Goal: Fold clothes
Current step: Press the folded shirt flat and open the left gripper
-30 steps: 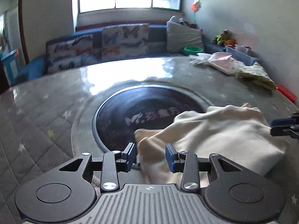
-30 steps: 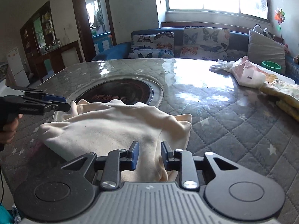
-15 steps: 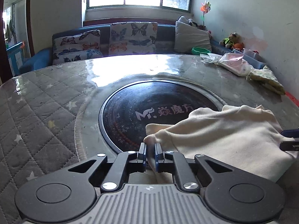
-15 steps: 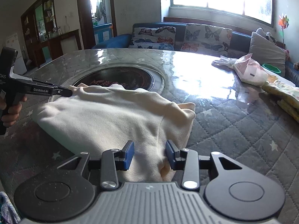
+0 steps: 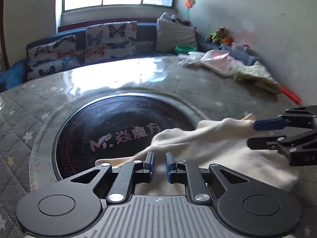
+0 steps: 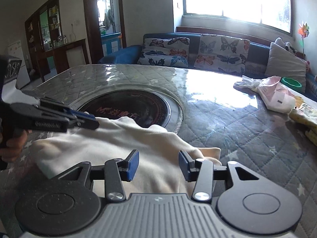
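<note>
Left wrist view: left gripper (image 5: pixel 159 163) clamped on near edge of cream garment (image 5: pixel 218 150), having closed within last second. Right gripper (image 6: pixel 158 163) opening, jaws astride cloth, no pinch. Garment bunched on quilted surface (image 6: pixel 237 123), overlapping dark round hotplate (image 5: pixel 118 123). Likely regrasp before next fold.

The garment (image 6: pixel 111 148) lies on the tabletop (image 6: pixel 227 119), overlapping the near edge of the round plate (image 6: pixel 134 107). A bag (image 6: pixel 275 97) lies right of the plate; the sofa (image 6: pixel 198 49) stands behind it.
</note>
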Demonstrator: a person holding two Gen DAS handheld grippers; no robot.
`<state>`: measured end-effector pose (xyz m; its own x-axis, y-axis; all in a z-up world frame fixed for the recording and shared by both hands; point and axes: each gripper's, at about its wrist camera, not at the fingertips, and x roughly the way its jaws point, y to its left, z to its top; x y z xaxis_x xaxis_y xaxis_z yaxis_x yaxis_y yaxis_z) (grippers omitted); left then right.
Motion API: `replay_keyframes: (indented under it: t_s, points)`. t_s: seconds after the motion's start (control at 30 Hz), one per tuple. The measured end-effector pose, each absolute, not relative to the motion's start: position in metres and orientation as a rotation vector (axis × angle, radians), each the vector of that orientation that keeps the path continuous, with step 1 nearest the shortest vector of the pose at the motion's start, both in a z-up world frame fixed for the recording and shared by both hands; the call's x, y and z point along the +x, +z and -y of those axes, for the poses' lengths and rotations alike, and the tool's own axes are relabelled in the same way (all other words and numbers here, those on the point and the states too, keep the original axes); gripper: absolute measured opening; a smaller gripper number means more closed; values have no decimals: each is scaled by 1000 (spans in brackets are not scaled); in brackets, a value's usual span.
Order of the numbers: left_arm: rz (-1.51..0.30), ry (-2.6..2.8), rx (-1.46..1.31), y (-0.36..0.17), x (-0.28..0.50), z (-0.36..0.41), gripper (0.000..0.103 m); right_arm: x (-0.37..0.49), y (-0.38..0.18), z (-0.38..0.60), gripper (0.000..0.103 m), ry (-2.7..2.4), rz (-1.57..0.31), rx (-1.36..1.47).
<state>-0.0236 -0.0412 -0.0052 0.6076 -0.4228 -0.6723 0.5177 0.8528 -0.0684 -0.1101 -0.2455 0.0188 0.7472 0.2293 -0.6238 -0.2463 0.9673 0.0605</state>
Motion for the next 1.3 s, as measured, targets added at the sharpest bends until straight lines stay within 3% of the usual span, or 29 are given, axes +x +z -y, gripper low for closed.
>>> replay_keyframes:
  t_s: [0.17, 0.33, 0.4, 0.67, 0.8, 1.0, 1.17, 1.3]
  points:
    - [-740, -503, 83, -1, -13, 31, 16, -95, 5, 254, 45, 214, -711, -14]
    - [-735, -498, 71, 13, -30, 24, 43, -112, 18, 253, 52, 203, -682, 19]
    - [-725, -521, 70, 19, -46, 24, 46, -121, 22, 249, 57, 206, -673, 15]
    - [-651, -599, 108, 25, -121, 27, 46, -169, 26, 216, 59, 263, -635, -18]
    - [-697, -611, 118, 6, -131, 28, 37, -185, 13, 197, 59, 277, -630, -102]
    - [-677, -601, 121, 8, -136, 25, 37, -193, 17, 190, 57, 273, -603, -138]
    - [-703, -593, 131, 5, -134, 29, 40, -187, 20, 186, 57, 281, -593, -108]
    - [-716, -580, 114, 5, -135, 27, 51, -186, 3, 181, 58, 283, -636, -115]
